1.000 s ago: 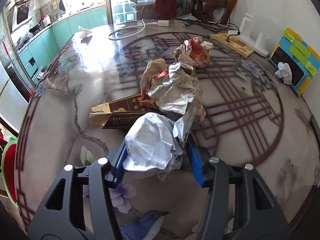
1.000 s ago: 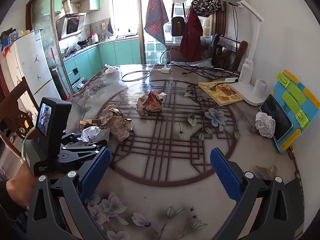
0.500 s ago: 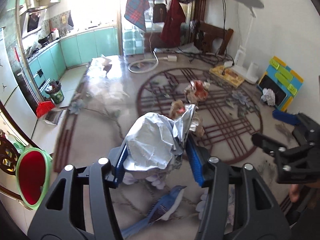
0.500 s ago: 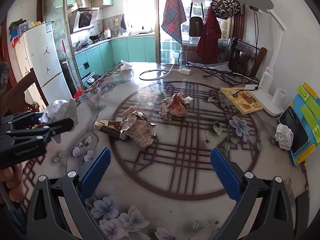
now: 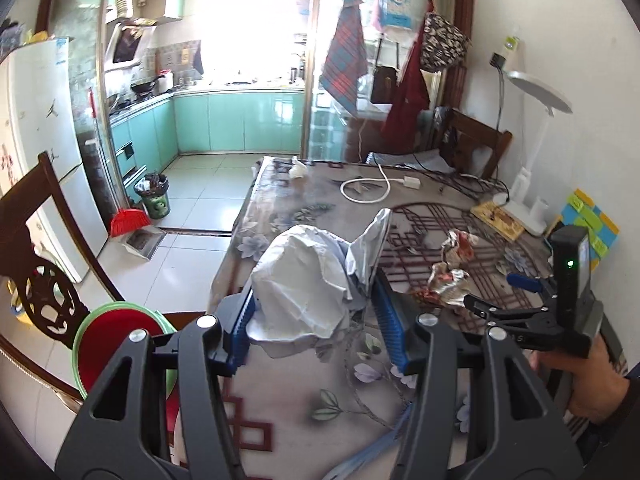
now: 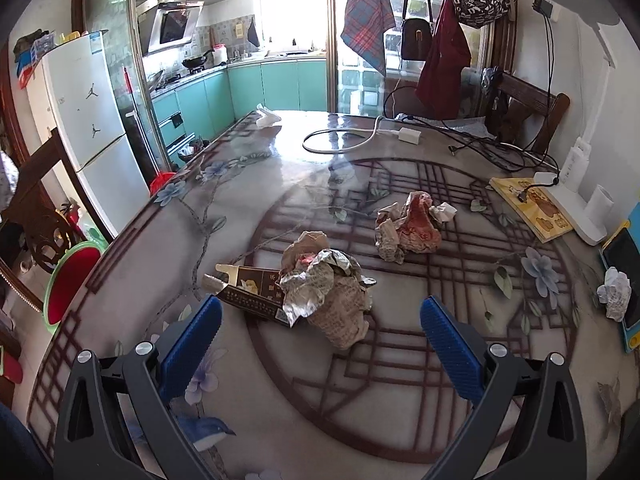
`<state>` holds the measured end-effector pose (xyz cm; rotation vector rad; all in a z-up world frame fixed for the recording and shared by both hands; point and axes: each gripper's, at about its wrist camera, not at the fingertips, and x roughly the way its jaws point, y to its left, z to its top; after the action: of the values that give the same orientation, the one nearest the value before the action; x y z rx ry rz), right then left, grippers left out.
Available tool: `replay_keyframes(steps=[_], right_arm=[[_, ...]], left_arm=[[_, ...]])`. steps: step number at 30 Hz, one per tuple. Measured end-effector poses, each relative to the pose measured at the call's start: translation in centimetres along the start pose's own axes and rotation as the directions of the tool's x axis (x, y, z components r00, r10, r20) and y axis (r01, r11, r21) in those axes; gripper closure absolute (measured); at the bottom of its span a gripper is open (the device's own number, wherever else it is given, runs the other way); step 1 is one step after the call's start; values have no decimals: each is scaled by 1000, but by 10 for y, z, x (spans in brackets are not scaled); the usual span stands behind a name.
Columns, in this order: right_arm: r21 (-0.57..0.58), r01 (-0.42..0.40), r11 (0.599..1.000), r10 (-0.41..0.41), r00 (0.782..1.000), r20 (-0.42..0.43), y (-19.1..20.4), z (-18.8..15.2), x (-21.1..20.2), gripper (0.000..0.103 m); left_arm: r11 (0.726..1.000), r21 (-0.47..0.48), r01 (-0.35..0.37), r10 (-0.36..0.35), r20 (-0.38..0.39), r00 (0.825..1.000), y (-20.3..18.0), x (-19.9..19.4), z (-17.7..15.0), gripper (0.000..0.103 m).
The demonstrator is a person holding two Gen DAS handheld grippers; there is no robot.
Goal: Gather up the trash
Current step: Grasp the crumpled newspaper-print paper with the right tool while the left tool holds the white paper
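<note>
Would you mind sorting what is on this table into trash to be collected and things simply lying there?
Part of the job:
- white crumpled paper, held in the left gripper
- newspaper wad
- flattened carton
- reddish paper wad
- small white paper ball
- green bin
- right gripper, open

Just lying about:
- white cable
- yellow book
- lamp base

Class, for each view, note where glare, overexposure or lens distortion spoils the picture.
Left wrist view: kitchen window blown out white; fridge bowed by the fisheye. Right wrist view: glare washes the table near the white cable; black corners vignette the frame.
</note>
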<state>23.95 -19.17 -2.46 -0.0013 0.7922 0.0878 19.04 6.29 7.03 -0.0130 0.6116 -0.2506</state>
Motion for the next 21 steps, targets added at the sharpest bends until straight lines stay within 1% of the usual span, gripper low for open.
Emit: replay_keyframes(steps=[2, 9, 11, 12, 13, 14, 15, 18, 20, 21], right_arm=[[6, 5, 1000, -5, 1000, -11, 1, 5, 12, 7], [63, 20, 998, -15, 997, -76, -4, 11, 52, 7], [69, 22, 997, -16, 996, -88, -6, 10, 59, 8], [68, 24, 997, -18, 995, -96, -7, 9, 62, 12], [67, 24, 997, -16, 994, -108, -8, 8, 66, 23], [68, 22, 997, -14, 993, -120, -9, 6, 69, 27], [72, 15, 997, -5, 992, -128, -11, 5, 71, 36], [61, 30, 998, -22, 993, -117, -12, 3, 70, 45], [63, 26, 998, -18, 993, -116, -13, 2, 67, 49], [60, 26, 998, -19, 993, -113, -13, 2, 64, 54]], left_arm=[[1000, -27, 1, -1, -5, 1000, 9, 3, 0, 51], [1000, -27, 8, -7, 18, 1000, 18, -2, 4, 51], [1000, -29, 8, -8, 26, 1000, 20, -4, 5, 51], [999, -31, 8, -7, 28, 1000, 21, -4, 5, 51], [999, -32, 7, -6, 29, 1000, 23, -5, 5, 51], [999, -33, 5, -4, 31, 1000, 25, -5, 6, 51], [999, -36, 6, -5, 31, 999, 26, -5, 6, 51], [999, -37, 6, -5, 31, 999, 26, -5, 6, 51], [1000, -30, 2, -1, 33, 999, 26, -5, 6, 51], [1000, -30, 2, -1, 32, 999, 26, -5, 6, 51]])
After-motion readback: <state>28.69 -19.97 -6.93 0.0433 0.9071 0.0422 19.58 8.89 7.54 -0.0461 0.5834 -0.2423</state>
